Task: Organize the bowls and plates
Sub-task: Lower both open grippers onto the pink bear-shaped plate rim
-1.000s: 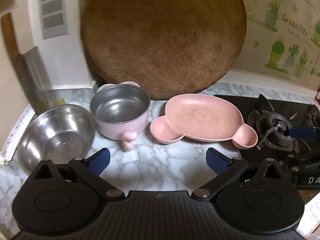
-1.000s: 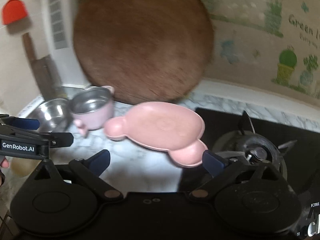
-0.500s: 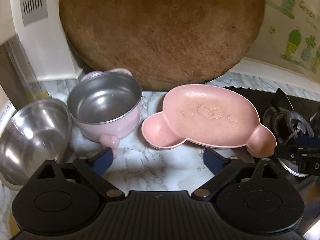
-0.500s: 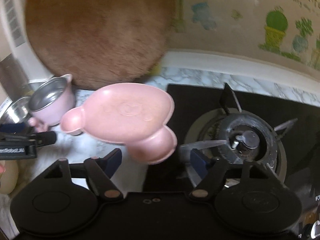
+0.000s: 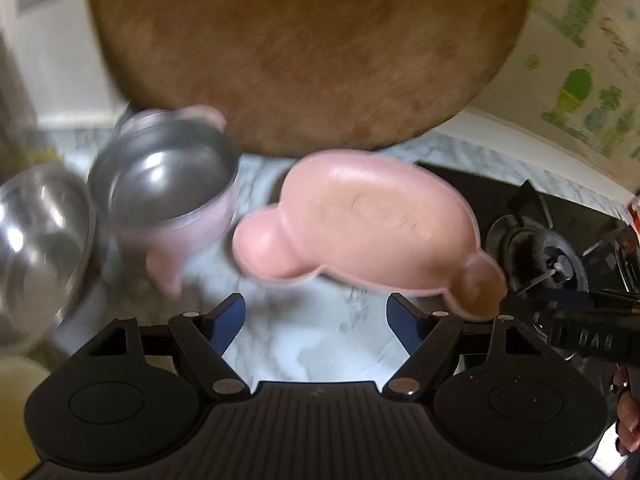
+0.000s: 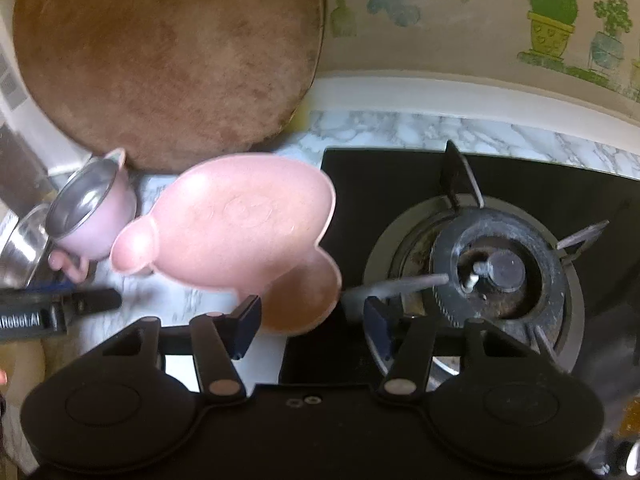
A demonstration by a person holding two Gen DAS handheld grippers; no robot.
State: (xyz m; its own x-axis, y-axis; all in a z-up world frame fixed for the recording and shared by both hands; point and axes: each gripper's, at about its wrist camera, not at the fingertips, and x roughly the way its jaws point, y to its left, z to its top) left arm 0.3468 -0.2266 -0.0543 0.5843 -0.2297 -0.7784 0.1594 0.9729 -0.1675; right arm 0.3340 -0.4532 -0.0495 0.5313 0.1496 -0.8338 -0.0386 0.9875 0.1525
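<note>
Over marble counter (image 5: 320,344), right gripper (image 6: 312,320) closing around pink plate's (image 6: 240,224) ear

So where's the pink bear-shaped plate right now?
The pink bear-shaped plate lies on the marble counter in front of the round wooden board, between the pink steel-lined bowl and the gas burner.

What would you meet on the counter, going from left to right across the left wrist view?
Steel bowl → pink-sided pot → pink bear-shaped plate → gas burner.
</note>
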